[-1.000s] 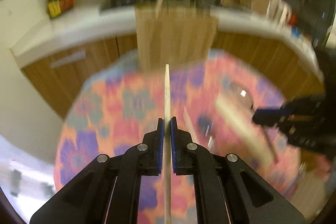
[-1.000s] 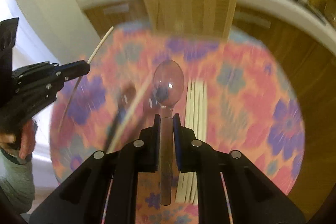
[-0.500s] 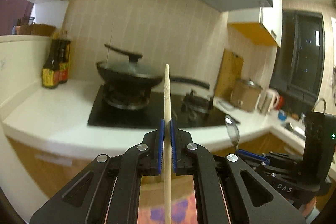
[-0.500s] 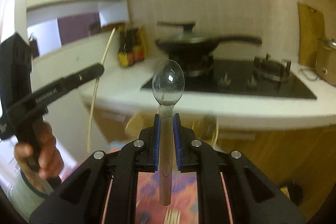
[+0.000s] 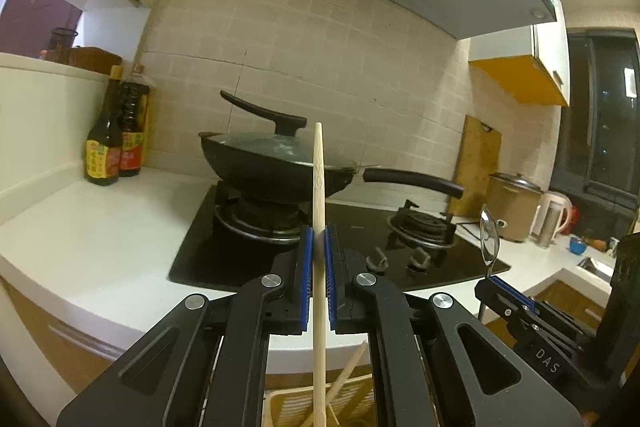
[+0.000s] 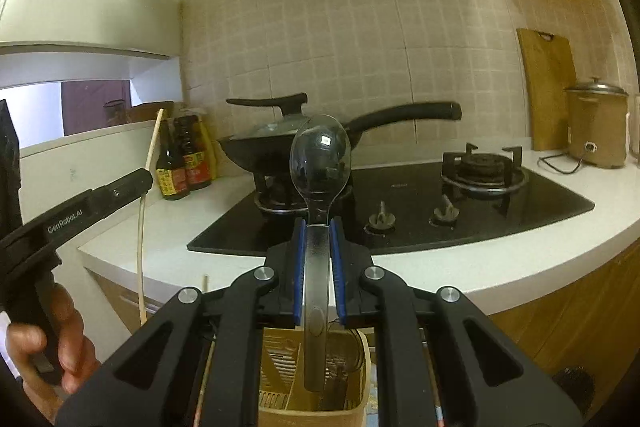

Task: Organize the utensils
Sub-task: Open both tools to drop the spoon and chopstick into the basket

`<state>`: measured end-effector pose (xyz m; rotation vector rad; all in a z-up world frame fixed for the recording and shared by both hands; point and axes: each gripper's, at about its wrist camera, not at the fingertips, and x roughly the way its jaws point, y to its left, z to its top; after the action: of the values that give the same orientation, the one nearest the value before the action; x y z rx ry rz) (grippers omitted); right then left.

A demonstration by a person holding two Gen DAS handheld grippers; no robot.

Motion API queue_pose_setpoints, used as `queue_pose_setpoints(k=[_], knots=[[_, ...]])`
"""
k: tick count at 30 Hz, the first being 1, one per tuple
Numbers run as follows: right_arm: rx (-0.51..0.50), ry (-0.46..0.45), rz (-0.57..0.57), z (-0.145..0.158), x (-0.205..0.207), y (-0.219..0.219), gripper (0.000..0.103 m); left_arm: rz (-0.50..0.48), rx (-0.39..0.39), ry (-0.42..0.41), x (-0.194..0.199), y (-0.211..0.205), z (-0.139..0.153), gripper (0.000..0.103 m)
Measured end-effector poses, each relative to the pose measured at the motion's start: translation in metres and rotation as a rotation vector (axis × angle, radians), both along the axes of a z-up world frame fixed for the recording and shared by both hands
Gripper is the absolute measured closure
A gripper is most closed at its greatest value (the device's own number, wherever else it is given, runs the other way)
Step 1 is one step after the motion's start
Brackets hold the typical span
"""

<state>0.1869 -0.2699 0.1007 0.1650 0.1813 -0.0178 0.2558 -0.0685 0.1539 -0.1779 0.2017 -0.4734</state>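
My left gripper (image 5: 318,247) is shut on a pale wooden chopstick (image 5: 319,187) held upright; it also shows in the right wrist view (image 6: 150,155). My right gripper (image 6: 319,227) is shut on the handle of a clear plastic spoon (image 6: 320,155), bowl up; the spoon also shows at the right of the left wrist view (image 5: 489,239). A beige slotted utensil holder (image 6: 276,363) stands directly below the spoon handle, and its top shows below the chopstick in the left wrist view (image 5: 288,403) with other chopsticks (image 5: 348,371) in it.
A white counter (image 5: 100,239) carries a black gas hob (image 6: 400,219) with a lidded wok (image 5: 272,163). Sauce bottles (image 5: 114,143) stand at the left. A cutting board (image 6: 550,87) and a rice cooker (image 6: 596,123) stand at the right.
Both grippers have tilted up from the flowered tablecloth to face the stove, each still holding its utensil. The utensil holder has come into view below them.
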Motion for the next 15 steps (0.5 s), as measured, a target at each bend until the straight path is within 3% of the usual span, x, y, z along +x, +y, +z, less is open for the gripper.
queue_pose_setpoints(k=[6,9,11,13,15], knots=[[-0.004,0.006,0.005,-0.019,0.004,0.002,0.093,0.012,0.007,-0.023,-0.004,0.0,-0.018,0.098],[0.005,0.023,0.023,-0.022,-0.004,0.002,0.09,-0.02,-0.006,0.002,-0.01,0.008,-0.025,0.083],[0.019,0.031,0.033,-0.022,-0.014,0.001,0.08,-0.029,0.002,0.01,-0.017,0.013,-0.028,0.078],[0.025,0.04,0.031,-0.021,-0.028,0.0,0.053,-0.044,0.016,0.025,-0.026,0.018,-0.029,0.061],[0.015,0.043,0.024,-0.019,-0.045,0.001,0.047,-0.063,0.025,0.033,-0.041,0.026,-0.028,0.047]])
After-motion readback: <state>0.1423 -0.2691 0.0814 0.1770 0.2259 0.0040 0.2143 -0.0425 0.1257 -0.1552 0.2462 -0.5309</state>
